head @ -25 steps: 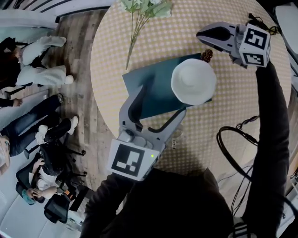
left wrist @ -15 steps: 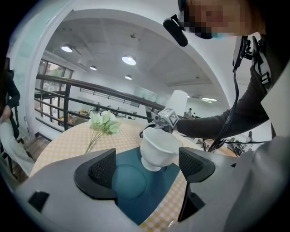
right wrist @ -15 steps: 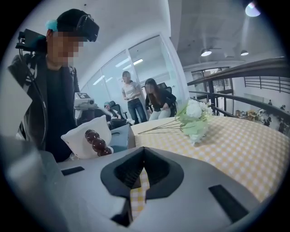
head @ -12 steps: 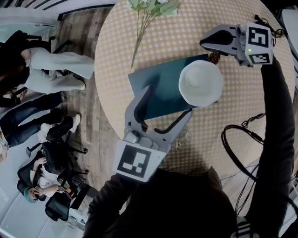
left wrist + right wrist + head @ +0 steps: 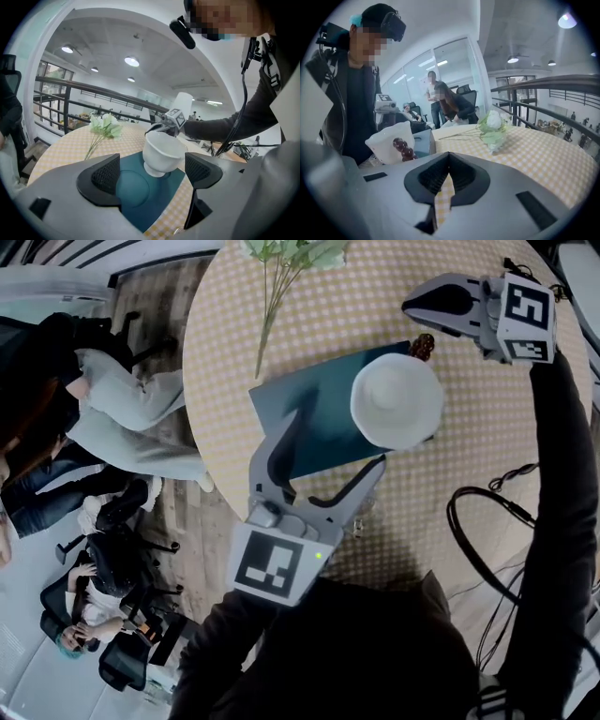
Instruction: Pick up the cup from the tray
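A white footed cup (image 5: 397,401) stands on the right corner of a dark teal tray (image 5: 309,413) on the round checked table. My left gripper (image 5: 337,439) is open over the tray's near edge. The cup (image 5: 163,152) sits a little ahead of its pads (image 5: 105,176), apart from both. My right gripper (image 5: 410,306) hovers just beyond the cup, shut and empty. In the right gripper view the shut gripper (image 5: 449,176) points past the cup (image 5: 389,140), which is at left. A string of dark red beads (image 5: 401,147) lies against the cup's side.
White flowers with green stems (image 5: 286,259) lie at the table's far edge. A black cable (image 5: 483,507) loops near the table's right rim (image 5: 487,446). People (image 5: 112,409) and office chairs fill the floor to the left, below a railing (image 5: 70,89).
Both grippers stay where they were, and the cup has not moved. The people on the floor at left have walked closer to the table.
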A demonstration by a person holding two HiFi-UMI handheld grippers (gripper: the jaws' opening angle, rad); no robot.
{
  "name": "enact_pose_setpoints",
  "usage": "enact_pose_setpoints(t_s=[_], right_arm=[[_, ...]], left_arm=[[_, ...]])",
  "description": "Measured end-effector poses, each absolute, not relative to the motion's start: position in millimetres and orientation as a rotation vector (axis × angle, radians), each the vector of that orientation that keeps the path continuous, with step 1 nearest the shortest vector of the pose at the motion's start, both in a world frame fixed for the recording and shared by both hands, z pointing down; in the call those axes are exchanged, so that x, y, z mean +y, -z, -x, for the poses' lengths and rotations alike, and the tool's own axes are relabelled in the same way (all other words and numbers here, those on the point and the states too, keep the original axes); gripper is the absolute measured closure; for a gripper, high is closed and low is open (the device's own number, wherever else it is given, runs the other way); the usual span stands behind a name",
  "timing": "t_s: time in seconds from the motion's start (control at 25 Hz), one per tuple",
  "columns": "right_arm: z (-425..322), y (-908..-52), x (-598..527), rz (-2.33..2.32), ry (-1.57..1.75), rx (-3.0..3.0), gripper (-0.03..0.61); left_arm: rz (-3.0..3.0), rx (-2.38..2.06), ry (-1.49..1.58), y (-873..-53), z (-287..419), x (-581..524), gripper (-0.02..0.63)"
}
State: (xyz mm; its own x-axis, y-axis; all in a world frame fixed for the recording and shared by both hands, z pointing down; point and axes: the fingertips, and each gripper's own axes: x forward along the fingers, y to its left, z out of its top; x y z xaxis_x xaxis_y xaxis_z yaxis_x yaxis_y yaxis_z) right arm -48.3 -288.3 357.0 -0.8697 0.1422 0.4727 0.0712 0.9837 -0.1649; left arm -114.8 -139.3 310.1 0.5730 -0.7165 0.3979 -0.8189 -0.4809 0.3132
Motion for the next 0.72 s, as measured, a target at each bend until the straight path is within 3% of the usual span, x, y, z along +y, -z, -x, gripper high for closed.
enact_pose_setpoints(t_s=[0.72], right_arm=[[49, -367, -258, 0.331, -0.209, -2.525, 0.571]], left_arm=[[-2.336, -1.221, -0.295, -321, 112, -143, 0.175]])
